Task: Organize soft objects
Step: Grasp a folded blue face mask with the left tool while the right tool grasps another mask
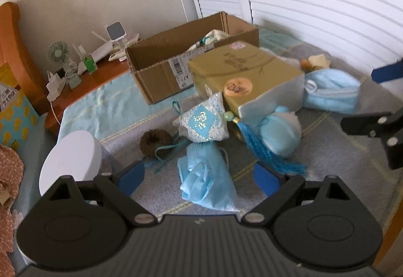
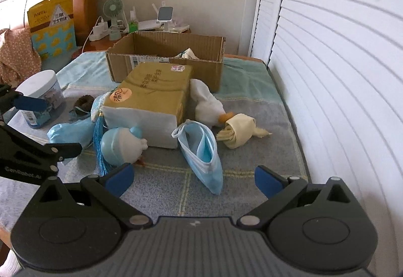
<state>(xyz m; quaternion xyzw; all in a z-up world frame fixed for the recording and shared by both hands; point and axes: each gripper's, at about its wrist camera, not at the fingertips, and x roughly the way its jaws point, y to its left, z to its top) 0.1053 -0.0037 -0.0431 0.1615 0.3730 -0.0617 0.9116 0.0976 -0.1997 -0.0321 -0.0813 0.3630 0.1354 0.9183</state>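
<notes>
In the left wrist view my left gripper point(image 1: 201, 178) is open over a crumpled light-blue pouch point(image 1: 206, 181), which lies between its blue pads without touching them. Just beyond lie a sequined sachet with a blue tassel point(image 1: 201, 123), a blue-and-white plush point(image 1: 279, 133) and a brown scrunchie point(image 1: 152, 142). In the right wrist view my right gripper point(image 2: 195, 180) is open too, with a folded blue face mask point(image 2: 201, 153) on the bed between and just ahead of its pads. A white duck plush point(image 2: 206, 103) and a cream cloth roll point(image 2: 239, 132) lie farther back. The open cardboard box point(image 2: 163, 55) holds some soft items.
A gold tissue pack point(image 2: 151, 95) sits amid the soft things, in front of the box. A white-lidded jar point(image 2: 41, 98) stands at the left by my left gripper point(image 2: 50, 126). White shutters close off the right side. A cluttered wooden nightstand point(image 1: 83, 80) stands behind the bed.
</notes>
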